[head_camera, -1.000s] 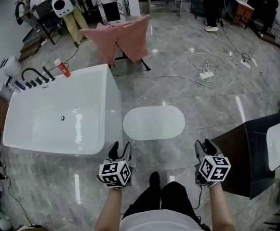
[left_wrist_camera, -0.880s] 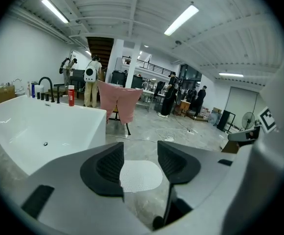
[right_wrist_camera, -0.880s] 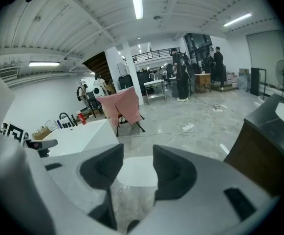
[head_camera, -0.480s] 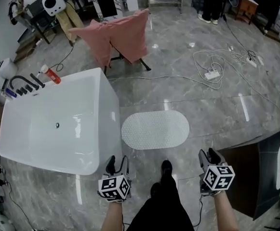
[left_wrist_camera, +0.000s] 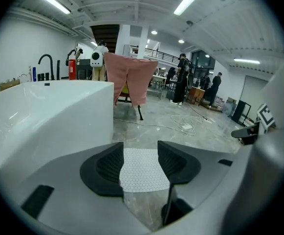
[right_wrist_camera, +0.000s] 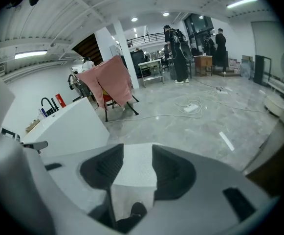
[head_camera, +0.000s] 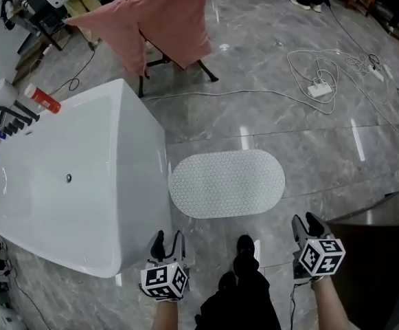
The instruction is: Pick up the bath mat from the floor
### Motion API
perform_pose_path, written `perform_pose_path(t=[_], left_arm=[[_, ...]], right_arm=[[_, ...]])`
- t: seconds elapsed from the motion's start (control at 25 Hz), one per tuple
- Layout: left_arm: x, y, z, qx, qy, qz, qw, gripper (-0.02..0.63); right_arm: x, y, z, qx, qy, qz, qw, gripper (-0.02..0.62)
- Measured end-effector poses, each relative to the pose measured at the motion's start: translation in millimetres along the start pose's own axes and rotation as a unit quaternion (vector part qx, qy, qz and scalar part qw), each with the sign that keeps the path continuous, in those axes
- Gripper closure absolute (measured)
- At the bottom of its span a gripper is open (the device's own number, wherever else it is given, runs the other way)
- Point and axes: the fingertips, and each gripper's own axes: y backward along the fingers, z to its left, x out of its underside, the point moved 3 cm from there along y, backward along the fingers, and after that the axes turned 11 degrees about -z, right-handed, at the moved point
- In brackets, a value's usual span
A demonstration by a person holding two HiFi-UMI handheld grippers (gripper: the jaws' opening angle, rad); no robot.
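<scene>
Grey marble floor [head_camera: 309,150] beside white bathtub [head_camera: 62,184] | oval white bath mat [head_camera: 226,183] lies flat, untouched | left gripper [head_camera: 168,239] and right gripper [head_camera: 308,222] both agape, empty, short of its near edge | step: approach, I judge; next: reach down, pinch that edge

- L gripper [head_camera: 168,239]: bottom of head view, points fwd & tilted down. Jaws apart, nothing gripped betw. pads.
- R gripper [head_camera: 307,223]: well apart from L, a bit higher in frame, same fwd-down tilt. Jaws apart, pads on nothing.
- L cube [head_camera: 163,282] & R cube [head_camera: 321,256]: top faces twd head cam.
- L forearm [head_camera: 163,316], R forearm [head_camera: 333,306]: bare, roughly parallel, rising from bottom edge.
</scene>
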Motion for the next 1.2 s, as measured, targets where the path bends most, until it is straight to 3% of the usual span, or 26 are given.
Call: perform_pose_path(t=[0.52,0.84,1.2], left_arm=[[166.0,-153.8,61.8,-0.014,0.000,-0.032,0.9994,0.391],[257.6,-222.8,95.2,-0.019,-0.012,-0.045,0.9987,0.387],[318.3,-271.3,122.0,-0.030,-0.015,-0.034,0.9989,0.375]], right_arm=[[142.0,-169.8,-49.5,-0.020,0.042,-0.020,0.999,0.420],[199.2,-245.3,-84.8,-0.020,0.037,-0.062,0.997,0.420],[251.8,-295.9,-117.2,0.003,0.043,-0.053,0.998,0.420]])
